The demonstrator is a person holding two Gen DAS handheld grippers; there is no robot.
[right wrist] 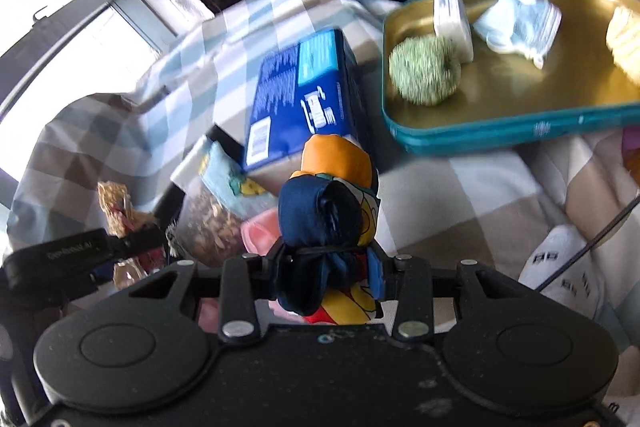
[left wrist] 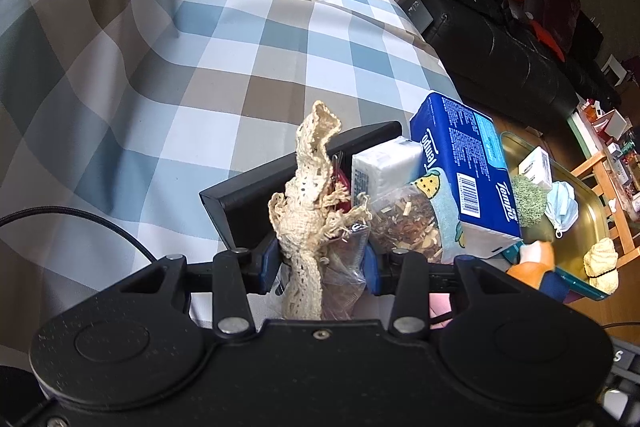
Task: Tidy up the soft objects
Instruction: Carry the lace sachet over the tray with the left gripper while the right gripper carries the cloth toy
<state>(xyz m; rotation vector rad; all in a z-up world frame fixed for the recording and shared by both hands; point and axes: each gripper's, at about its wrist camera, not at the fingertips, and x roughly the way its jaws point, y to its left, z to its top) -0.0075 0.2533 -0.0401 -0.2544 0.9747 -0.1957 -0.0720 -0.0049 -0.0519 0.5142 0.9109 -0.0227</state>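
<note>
Left hand-held gripper; lace pouch upright

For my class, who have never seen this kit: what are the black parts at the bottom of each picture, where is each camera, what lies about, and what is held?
There is no robot here. A person holds a hand tool in each hand, each with a two-finger gripper and a camera looking along the fingers. The black shapes are the tools' own bodies.

Left camera: the left gripper is shut on a lace-wrapped sachet. Ahead, on a checked cloth, is a black box holding a blue tissue pack.

Right camera: the right gripper is shut on a rolled scarf. Beyond is a tray with a green ball and a face mask.
</note>
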